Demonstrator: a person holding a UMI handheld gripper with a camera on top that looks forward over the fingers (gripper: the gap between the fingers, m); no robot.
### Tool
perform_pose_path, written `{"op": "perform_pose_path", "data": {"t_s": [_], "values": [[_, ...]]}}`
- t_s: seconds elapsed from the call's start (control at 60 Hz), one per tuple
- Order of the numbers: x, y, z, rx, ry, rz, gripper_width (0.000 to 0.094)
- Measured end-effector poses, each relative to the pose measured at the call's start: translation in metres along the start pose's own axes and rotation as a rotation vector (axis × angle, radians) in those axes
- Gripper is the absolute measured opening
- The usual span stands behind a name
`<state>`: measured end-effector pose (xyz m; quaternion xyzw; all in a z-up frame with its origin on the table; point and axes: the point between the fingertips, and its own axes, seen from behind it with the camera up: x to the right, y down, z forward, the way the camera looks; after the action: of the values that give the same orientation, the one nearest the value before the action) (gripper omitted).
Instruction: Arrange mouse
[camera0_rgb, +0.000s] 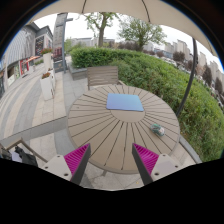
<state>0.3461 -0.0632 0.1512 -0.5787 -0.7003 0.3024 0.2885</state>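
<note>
While its two magenta pads are standing well apart with nothing between them, the hand-held gripper (110, 158) is hovering over the near side of a round wooden slatted table (100, 130). Beyond the fingers, a blue mouse pad (125, 102) is lying flat, and a small grey mouse (158, 129) is sitting near the table's right rim, apart from the pad.

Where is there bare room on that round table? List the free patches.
Gripper, jaws open and empty. On the round slatted wooden table, free: the boards between the jaws and the blue rectangular mouse pad, and those beside the pad away from the small grey mouse. Nowhere crowded.
</note>
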Motion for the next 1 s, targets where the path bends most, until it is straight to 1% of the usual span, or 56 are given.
{"op": "perform_pose_path", "data": {"t_s": [0.017,0.033,0.1,0.117,0.25,0.383,0.533,0.833,1.0], "values": [[-0.005,0.002,-0.012,-0.004,0.010,0.007,0.0855],[0.006,0.002,-0.001,-0.003,0.018,0.010,0.0856],[0.015,0.005,-0.005,-0.011,0.050,0.034,0.0855],[0.043,0.015,0.001,-0.011,0.054,0.040,0.0855],[0.096,0.026,0.009,-0.010,0.142,0.084,0.0856],[0.146,0.039,0.020,0.000,0.190,0.123,0.0856],[0.184,0.047,0.031,0.020,0.236,0.131,0.0854],[0.235,0.039,0.097,0.092,0.249,0.153,0.0856],[0.261,0.046,0.149,0.068,0.233,0.181,0.0857]]}}
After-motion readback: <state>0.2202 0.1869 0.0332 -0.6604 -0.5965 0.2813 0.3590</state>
